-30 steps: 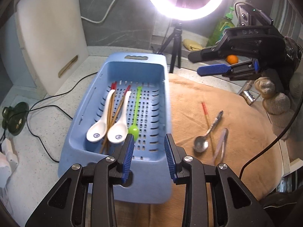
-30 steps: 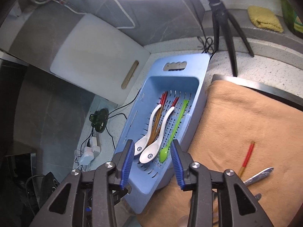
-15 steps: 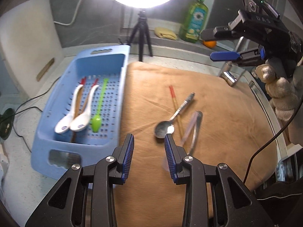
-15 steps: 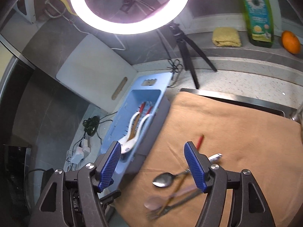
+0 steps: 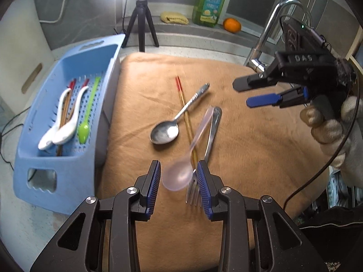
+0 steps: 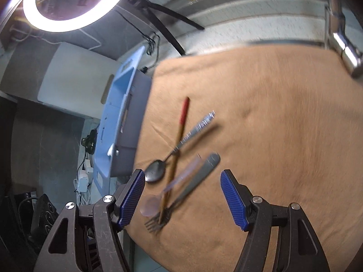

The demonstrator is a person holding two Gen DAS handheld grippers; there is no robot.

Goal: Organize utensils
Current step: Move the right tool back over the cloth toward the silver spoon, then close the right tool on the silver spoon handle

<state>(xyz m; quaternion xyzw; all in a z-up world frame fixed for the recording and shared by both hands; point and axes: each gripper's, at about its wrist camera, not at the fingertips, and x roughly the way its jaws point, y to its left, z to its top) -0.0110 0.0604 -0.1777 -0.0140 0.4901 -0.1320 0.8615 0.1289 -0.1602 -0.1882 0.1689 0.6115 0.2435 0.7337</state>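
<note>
Both grippers have swung off the blue basket point(image 5: 68, 172) and now face the utensils left on the brown towel point(image 5: 261, 149); these lie in a loose crossed heap beside the basket: a metal spoon point(image 5: 164, 132), a red-tipped chopstick point(image 5: 185, 115), a clear plastic spoon point(image 5: 178, 176) and a fork point(image 5: 211, 136), the chopstick running over the metal spoon's handle and under the clear one; the left gripper point(image 5: 178, 187) hovers low over the heap's near end, jaws apart and holding nothing, the clear spoon's bowl framed between them, likely the next pick; the right gripper point(image 6: 182, 200) hangs higher on the far side from the basket, jaws spread wide and empty, seemingly kept clear or lining up; inside the basket, two white spoons point(image 5: 61, 124), a green spoon point(image 5: 87, 115) and chopsticks lie lengthwise, so the rest probably go alongside.
</note>
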